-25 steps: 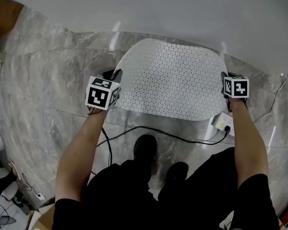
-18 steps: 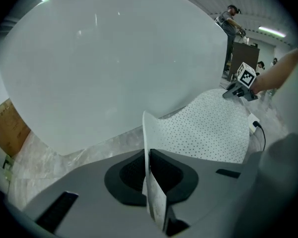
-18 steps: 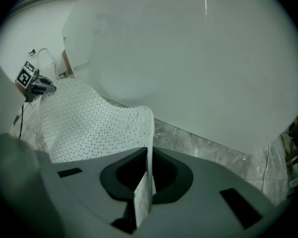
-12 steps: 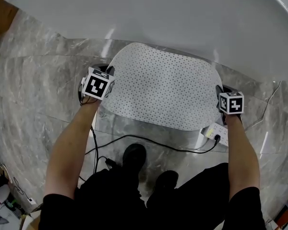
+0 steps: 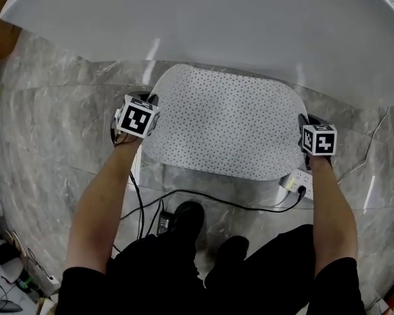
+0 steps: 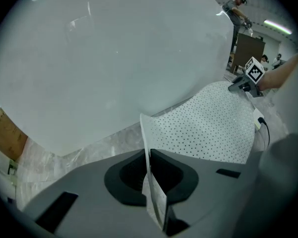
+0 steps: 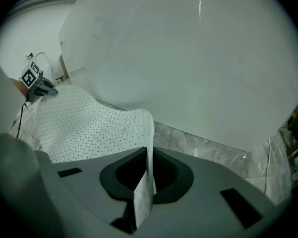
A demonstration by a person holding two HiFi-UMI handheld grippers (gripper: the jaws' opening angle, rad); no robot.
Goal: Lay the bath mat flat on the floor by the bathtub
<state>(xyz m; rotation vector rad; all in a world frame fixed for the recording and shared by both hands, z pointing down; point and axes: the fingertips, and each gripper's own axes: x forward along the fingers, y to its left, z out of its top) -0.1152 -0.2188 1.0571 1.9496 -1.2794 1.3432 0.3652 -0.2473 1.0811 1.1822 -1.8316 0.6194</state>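
The white perforated bath mat (image 5: pixel 226 120) is spread over the marble floor beside the white bathtub (image 5: pixel 217 25), stretched between both grippers. My left gripper (image 5: pixel 148 100) is shut on the mat's left edge, and a thin fold of mat (image 6: pixel 150 148) stands pinched between its jaws. My right gripper (image 5: pixel 306 121) grips the right edge. Its jaws have just eased open slightly, with the mat's edge (image 7: pixel 148 157) still pressed between them. Each gripper view shows the other gripper across the mat: the right gripper (image 6: pixel 248 81) and the left gripper (image 7: pixel 38 86).
A white power strip (image 5: pixel 295 182) lies on the floor near my right gripper, just off the mat's near right corner. Its black cable (image 5: pixel 217 199) runs across the floor in front of the person's black shoes (image 5: pixel 187 218). The tub wall (image 6: pixel 114 58) rises right behind the mat.
Both grippers have brought the mat lower and flatter against the floor by the tub. The left one has shifted more, sinking and rolling a little.
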